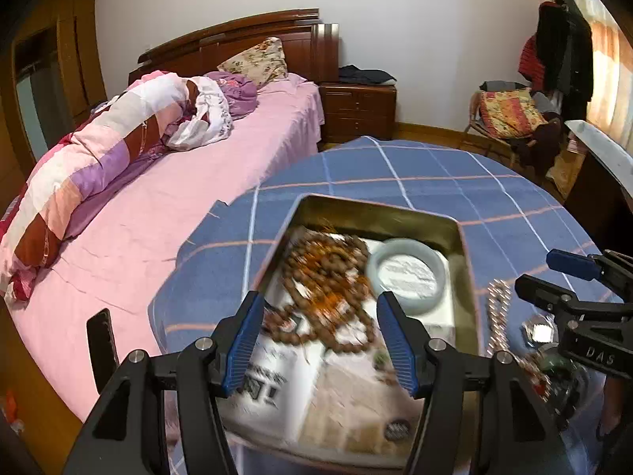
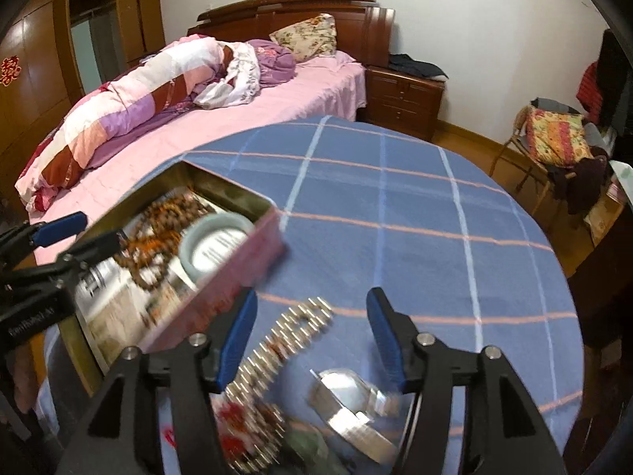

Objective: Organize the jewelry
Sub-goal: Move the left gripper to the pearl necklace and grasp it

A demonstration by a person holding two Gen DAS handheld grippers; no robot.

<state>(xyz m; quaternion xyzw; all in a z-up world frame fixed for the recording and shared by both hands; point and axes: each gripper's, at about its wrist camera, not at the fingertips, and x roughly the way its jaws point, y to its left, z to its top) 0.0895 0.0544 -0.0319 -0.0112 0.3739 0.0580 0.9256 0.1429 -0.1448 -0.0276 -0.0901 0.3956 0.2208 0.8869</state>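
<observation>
Inside the open rectangular gold tin (image 1: pixel 467 261) on the blue checked tablecloth (image 2: pixel 395 206) lay brown wooden beads (image 1: pixel 328 277) and a pale jade bangle (image 1: pixel 407 273). Only the right view showed the silver watch (image 2: pixel 352 407) clearly. Both the left gripper (image 1: pixel 320 340) and right gripper (image 2: pixel 312 340) stood open, empty.

White plastered walls (image 1: pixel 415 19); wooden floor (image 2: pixel 467 134). Bed (image 1: pixel 158 206) in pink sheet, dark wooden headboard (image 2: pixel 285 12), floral pillow (image 1: pixel 257 59), patchwork quilt (image 2: pixel 118 118) bunched along far side. Bedside cabinet (image 1: pixel 358 109) beside headboard. Chair (image 2: pixel 554 146) heaped with cushion and clothes. Wooden wardrobe (image 2: pixel 47 63) at left.
</observation>
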